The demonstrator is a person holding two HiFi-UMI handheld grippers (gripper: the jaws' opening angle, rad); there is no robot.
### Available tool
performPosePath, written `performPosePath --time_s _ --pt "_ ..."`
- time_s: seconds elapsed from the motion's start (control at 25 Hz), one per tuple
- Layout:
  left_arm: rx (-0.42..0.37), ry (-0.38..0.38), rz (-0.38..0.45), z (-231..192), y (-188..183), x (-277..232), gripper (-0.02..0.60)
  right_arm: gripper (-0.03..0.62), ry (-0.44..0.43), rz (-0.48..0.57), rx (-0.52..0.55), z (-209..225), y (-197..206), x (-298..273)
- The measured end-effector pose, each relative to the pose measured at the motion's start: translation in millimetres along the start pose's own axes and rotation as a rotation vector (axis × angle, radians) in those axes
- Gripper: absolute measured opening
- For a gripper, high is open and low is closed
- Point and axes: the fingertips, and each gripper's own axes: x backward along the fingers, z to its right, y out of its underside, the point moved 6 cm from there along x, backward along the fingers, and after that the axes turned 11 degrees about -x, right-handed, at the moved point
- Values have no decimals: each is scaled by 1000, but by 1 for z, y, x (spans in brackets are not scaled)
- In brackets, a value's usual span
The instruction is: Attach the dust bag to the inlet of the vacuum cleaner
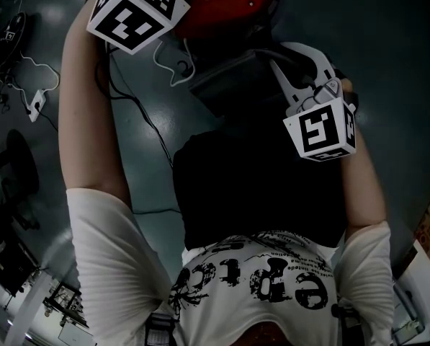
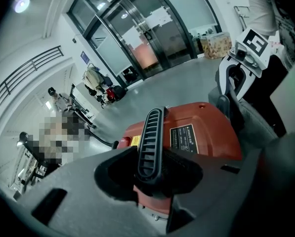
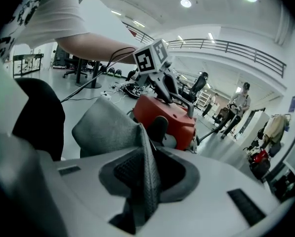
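The left claw (image 2: 149, 169) is found clenched on the black ribbed handle (image 2: 150, 137) of the red vacuum cleaner (image 2: 204, 132), which stands on the grey floor (image 2: 187, 83). The right claw (image 3: 145, 181) is clamped on a fold of the grey fabric dust bag (image 3: 105, 127). The bag is held up off the floor, just beside the cleaner's near side (whether it meets the inlet cannot be made out), between the cleaner and the person's body.
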Motion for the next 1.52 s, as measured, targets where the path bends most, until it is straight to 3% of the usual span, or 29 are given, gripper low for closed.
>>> performPosePath --time_s 0.32,0.48,0.56,0.72,0.88,1.08,1.16,1.24,1.36,1.52 --pt "-2 -27 13 3 3 -2 129 66 -81 -37 -82 3 0 -6" --pt "-70 -77 37 10 -2 -5 146 66 -40 -17 -62 4 7 -5" --pt "-48 -124 98 8 -12 13 170 66 -42 -20 -72 2 9 -2" --pt "155 -290 296 12 -32 74 170 66 -68 -10 -157 1 5 17" --pt "399 -471 425 44 -43 117 169 66 -23 133 -271 16 -18 52" --pt "779 -573 456 105 -44 145 164 64 86 341 -419 28 -44 81" --pt "885 -613 446 124 -42 154 72 59 113 412 -445 23 -47 83" --pt "896 -632 418 138 -43 159 35 3 121 464 -482 17 -51 83" --pt "850 -668 411 140 -50 166 4 2 116 502 -510 12 -60 81" --pt "876 -677 401 113 -57 179 4 2 145 511 -557 26 -90 95"
